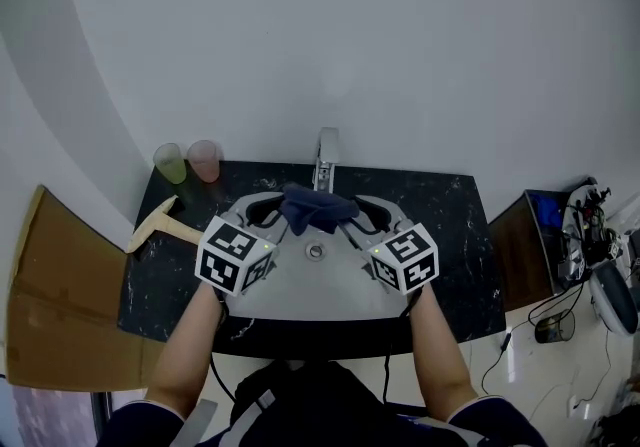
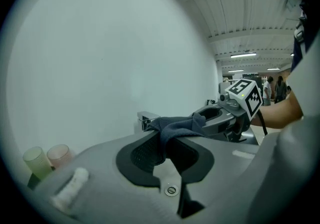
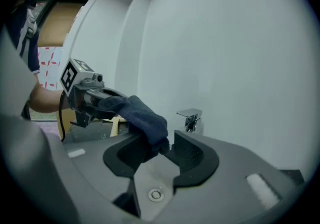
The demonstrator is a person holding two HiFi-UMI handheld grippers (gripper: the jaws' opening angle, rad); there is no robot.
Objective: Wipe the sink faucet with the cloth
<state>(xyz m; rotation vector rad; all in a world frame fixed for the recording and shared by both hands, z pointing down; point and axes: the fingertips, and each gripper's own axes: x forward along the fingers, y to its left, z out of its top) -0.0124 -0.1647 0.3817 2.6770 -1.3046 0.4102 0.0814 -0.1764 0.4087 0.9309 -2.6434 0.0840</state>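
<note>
Where the white wall [image 1: 350,35] ends, a black marbled counter [image 1: 455,235] is seen, w/ brown cardboard [image 1: 50,295] beside its left end. A pale sink [image 1: 315,287] is set in the counter's middle. Both grippers are held side by side over the sink, marker cubes toward the person and tips toward the wall. The L gripper [image 2: 167,143] is clamped on the cloth [image 1: 318,207]: its jaws are nearly together, w/ fabric pinched betw. the pads. The R gripper [image 3: 160,143] is seen w/ jaws wide apart. One end of the cloth is draped over the jaw at that view's left and into the gap. The other pad is not touched, so nothing is gripped there. The cloth, dark blue, is bunched betw. the two sets of tips, above the basin and just in front of the faucet [image 1: 327,157]. Whether cloth & faucet touch can't be told. The faucet is mounted upright at the sink's back edge, centre. A green cup [image 1: 170,163] & a pink cup [image 1: 205,160] are stood side by side at the counter's back left corner. A wood-handled tool [image 1: 160,223] is laid near them, at the left edge. The drain [image 1: 316,251] is seen in the basin, betw. the two cubes.
</note>
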